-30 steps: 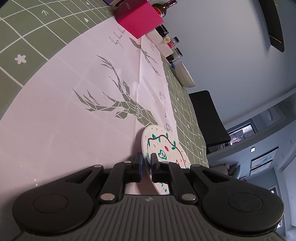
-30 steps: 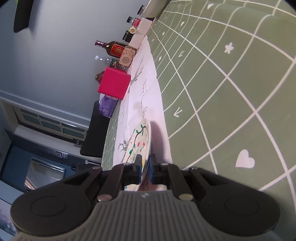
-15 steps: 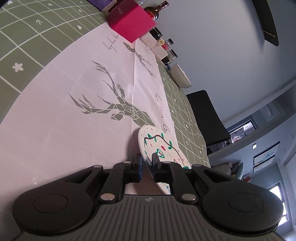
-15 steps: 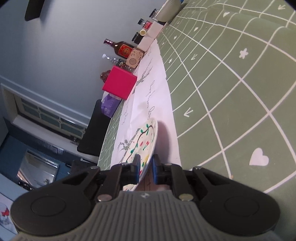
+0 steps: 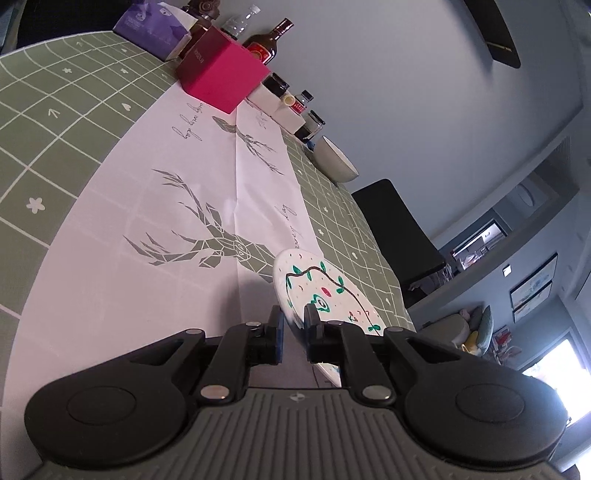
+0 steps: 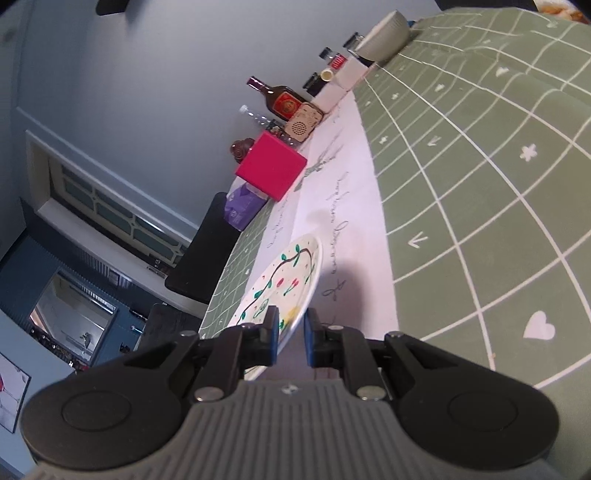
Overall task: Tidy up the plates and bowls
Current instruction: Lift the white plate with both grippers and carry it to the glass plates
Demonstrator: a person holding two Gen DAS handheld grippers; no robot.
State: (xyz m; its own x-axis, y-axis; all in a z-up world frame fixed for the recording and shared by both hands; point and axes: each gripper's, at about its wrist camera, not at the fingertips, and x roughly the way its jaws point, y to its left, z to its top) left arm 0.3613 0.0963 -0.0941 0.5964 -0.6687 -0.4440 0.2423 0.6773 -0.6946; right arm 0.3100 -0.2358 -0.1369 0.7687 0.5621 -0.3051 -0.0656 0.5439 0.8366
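A white plate (image 5: 321,280) painted with a green vine and red fruit is clamped by its near rim in my left gripper (image 5: 294,317), shut on it. It hangs tilted just above the white deer-print runner (image 5: 166,221), casting a shadow there. In the right wrist view a plate (image 6: 288,273) with the same painted pattern has its rim pinched by my right gripper (image 6: 291,319), also shut on it. I cannot tell whether both hold one plate. A pale bowl (image 5: 334,162) stands at the far end of the table, also in the right wrist view as the bowl (image 6: 384,35).
The table wears a green gridded cloth (image 5: 74,110). Along the wall edge stand a pink box (image 5: 221,77), a purple tissue pack (image 5: 151,27), a brown bottle (image 5: 264,46), small jars and white boxes. A black chair back (image 5: 395,229) stands past the table's side.
Both grippers have risen with the plate and rolled, so the table has swung in both views. The plate now sits higher above the runner and more of its face shows.
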